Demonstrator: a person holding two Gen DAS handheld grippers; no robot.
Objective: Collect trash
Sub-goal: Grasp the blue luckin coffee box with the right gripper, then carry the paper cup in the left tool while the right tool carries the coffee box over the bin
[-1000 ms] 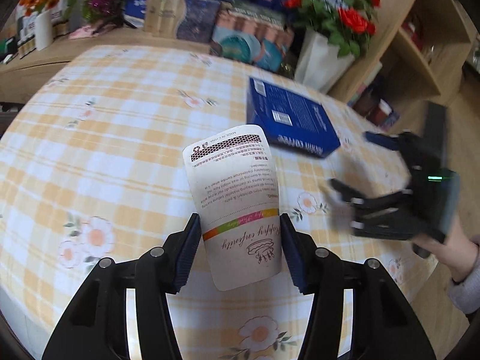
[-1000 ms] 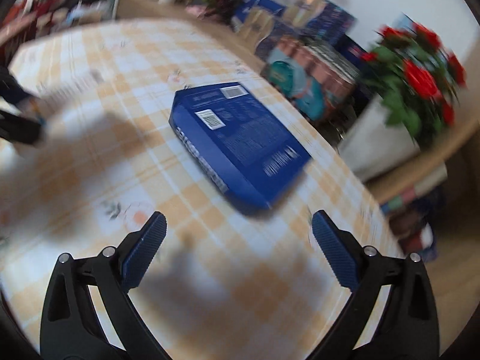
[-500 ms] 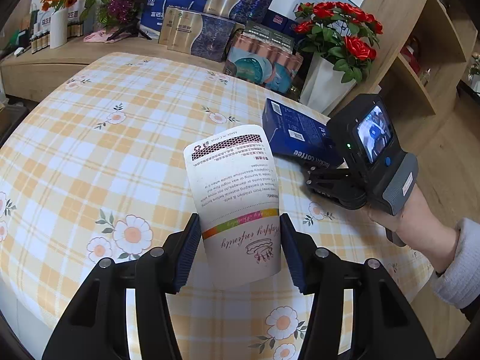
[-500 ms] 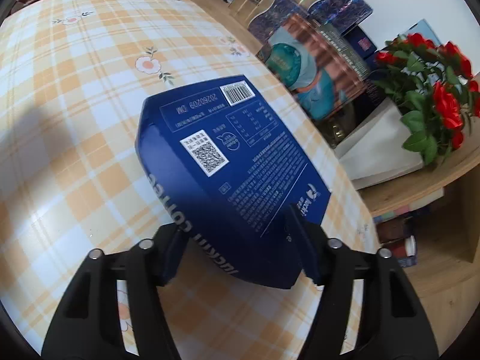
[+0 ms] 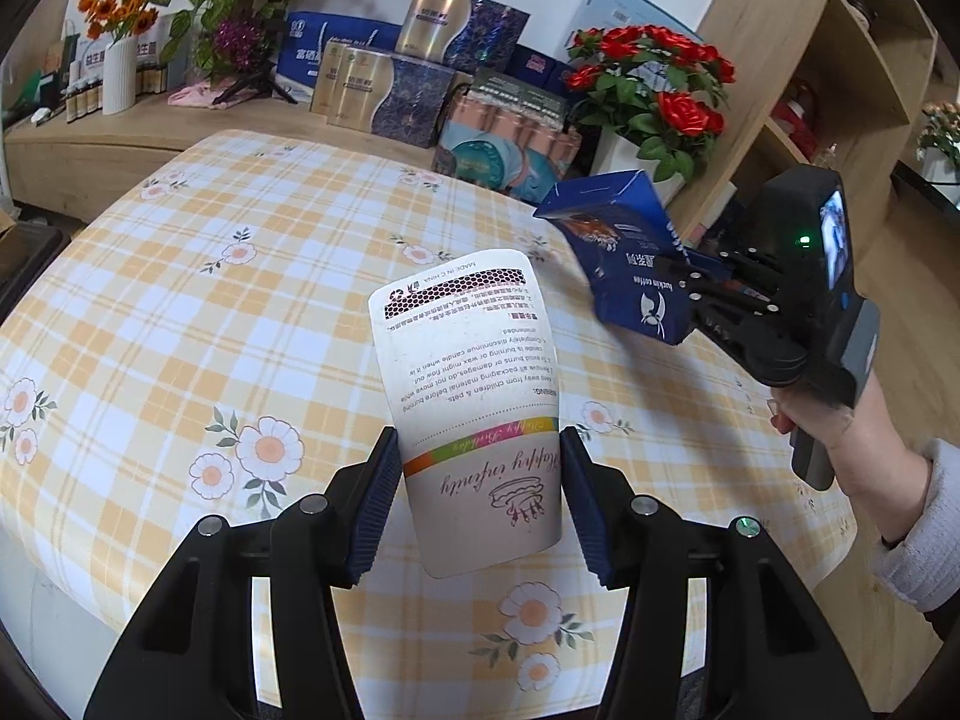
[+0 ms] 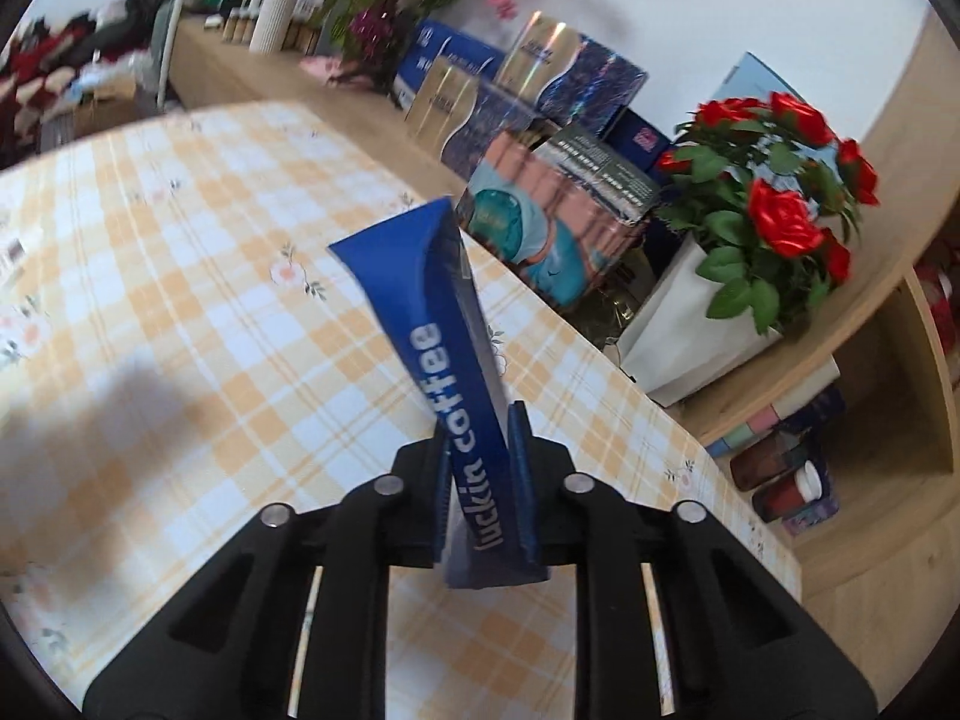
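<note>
Table (image 5: 180, 312) with yellow checked flower-print cloth fills most of both views; using it as reference. Behind its far edge: wooden sideboard (image 5: 90, 138) loaded with gift boxes (image 5: 414, 90) and a white pot of red roses (image 5: 648, 90) at the far right corner. Shelf unit (image 5: 840, 60) just right of the roses.

Blue coffee box (image 6: 444, 324) is up off the table, over its right-hand edge, tilted on its narrow side. Right gripper (image 6: 480, 456) has its jaws clamped nearly together on the box's lower end, pads pressing both faces. Person's hand (image 5: 822, 426) and grey sleeve behind it.

White paper cup (image 5: 474, 396), printed with text, is held above the table's near side, lying on its side, base toward the camera. Left gripper (image 5: 480, 480) is about half open, blue pads squeezing the cup from both sides.
</note>
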